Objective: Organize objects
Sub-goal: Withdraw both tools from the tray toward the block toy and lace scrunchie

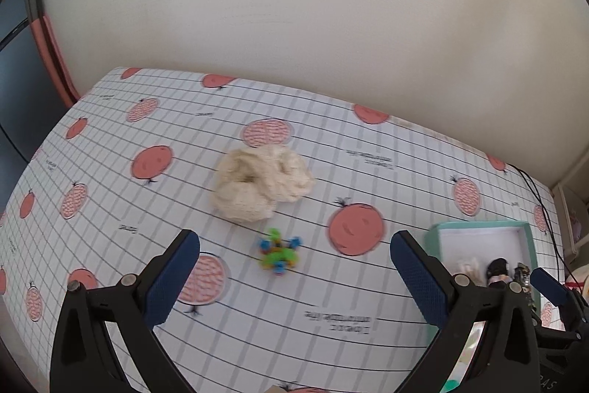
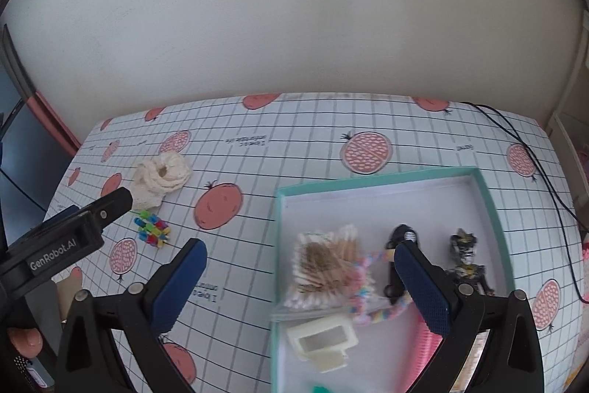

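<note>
I am holding my left gripper (image 1: pixel 294 267) wide and empty over the little colourful toy (image 1: pixel 278 252) near the cream cloth (image 1: pixel 262 186); my right gripper (image 2: pixel 300 273), wide too, is hanging by the teal box (image 2: pixel 482 186); the bumpy toy is looking slippy, so a crooked pinch could be flicking it away.

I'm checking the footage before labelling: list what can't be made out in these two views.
- Left wrist view: the box contents are mostly hidden behind the left tool finger and the right tool's fingers.
- Left wrist view: the colourful toy is motion-blurred; its shape is unclear.
- Right wrist view: the pink item is covered by the right tool finger and cut by the bottom edge.
- Right wrist view: the green thing is cut off by the bottom edge.
</note>
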